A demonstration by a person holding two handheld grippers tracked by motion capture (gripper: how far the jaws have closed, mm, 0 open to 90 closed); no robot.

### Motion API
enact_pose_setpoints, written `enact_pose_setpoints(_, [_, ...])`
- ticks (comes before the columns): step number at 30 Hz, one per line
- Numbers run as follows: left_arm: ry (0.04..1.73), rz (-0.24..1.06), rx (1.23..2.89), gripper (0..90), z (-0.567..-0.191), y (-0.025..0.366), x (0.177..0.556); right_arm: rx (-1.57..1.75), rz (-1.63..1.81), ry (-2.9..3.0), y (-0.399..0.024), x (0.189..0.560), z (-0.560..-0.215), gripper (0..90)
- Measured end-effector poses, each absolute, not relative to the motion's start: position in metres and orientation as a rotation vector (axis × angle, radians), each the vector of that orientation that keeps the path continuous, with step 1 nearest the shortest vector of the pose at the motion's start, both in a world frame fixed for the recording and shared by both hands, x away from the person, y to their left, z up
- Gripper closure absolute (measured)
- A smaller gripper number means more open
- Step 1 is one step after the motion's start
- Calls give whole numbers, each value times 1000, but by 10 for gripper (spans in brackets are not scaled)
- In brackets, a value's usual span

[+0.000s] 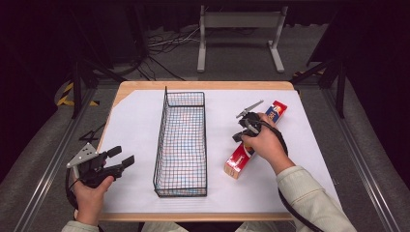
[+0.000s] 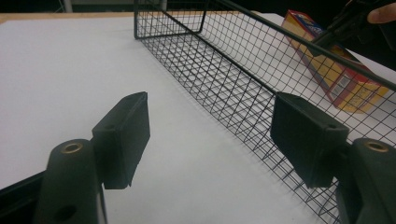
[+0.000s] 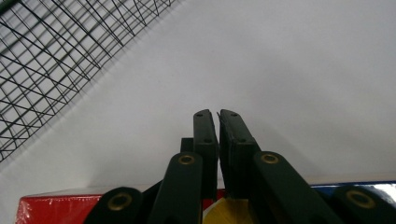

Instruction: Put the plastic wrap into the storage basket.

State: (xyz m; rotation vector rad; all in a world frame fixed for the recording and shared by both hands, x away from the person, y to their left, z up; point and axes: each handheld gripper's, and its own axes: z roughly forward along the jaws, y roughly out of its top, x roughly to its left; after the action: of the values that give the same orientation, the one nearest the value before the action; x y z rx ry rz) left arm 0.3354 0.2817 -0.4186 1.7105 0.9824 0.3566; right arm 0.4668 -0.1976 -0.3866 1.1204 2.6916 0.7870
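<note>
The right hand-held gripper (image 1: 247, 126), jaws closed with nothing between, rests on the box (image 1: 240, 160); it may slide off. Left hand-held gripper (image 1: 121, 157) open.

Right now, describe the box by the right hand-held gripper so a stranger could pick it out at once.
Start at the white-covered table and find the tall black wire basket in its middle. Right of the basket lies a long box, slanting away under the person's right hand. It is the one colourful thing: red, yellow and blue.
</note>
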Motion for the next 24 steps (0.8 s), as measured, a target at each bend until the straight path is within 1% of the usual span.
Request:
enact_pose_setpoints(13, [973,384,1730,292,-419,282,335,1071,607,2811,-171,469,-393,900])
enact_pose_setpoints(20, [981,387,1729,292,-419,282,335,1074,505,2855,-169,468,-399,900])
enact_pose_setpoints(24, [976,392,1737,292,-419,281,335,1053,511,2859,-169,467,-400,900])
